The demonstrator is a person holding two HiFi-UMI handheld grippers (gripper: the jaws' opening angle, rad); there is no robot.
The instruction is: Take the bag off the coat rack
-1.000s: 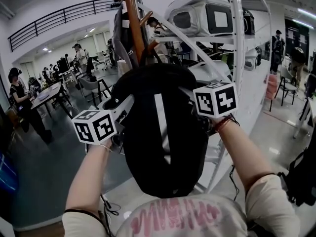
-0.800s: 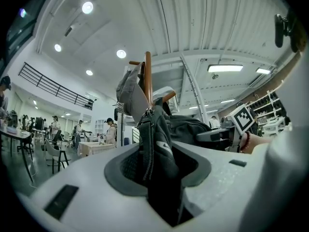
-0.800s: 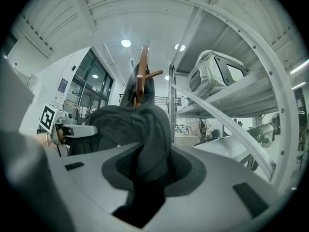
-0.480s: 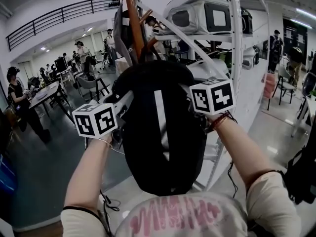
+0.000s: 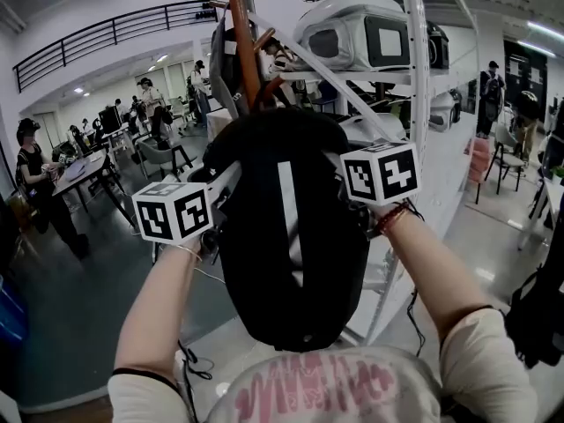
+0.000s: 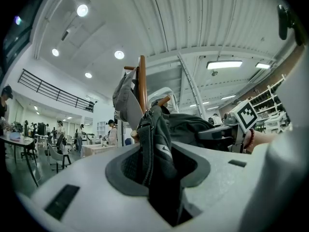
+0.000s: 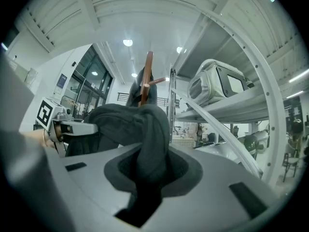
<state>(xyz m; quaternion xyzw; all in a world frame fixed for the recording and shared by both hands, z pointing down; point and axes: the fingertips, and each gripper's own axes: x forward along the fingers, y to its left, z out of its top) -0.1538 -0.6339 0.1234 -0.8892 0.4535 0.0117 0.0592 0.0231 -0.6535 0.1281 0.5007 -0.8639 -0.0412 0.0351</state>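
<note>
Left forearm (image 5: 159, 311) and right forearm (image 5: 432, 271) reach forward and up, roughly parallel. The left gripper (image 6: 155, 175) points level. Its jaws have just been closing and now clamp a fold of the bag (image 5: 291, 254). The right gripper (image 7: 145, 178) points level. Its jaws have just been closing and now clamp bag fabric on the opposite side.

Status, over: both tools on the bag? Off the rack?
Grips: left tool and right tool just closed, shut on bag fabric. Not yet off coat rack. White shelf frame close at right.
</note>
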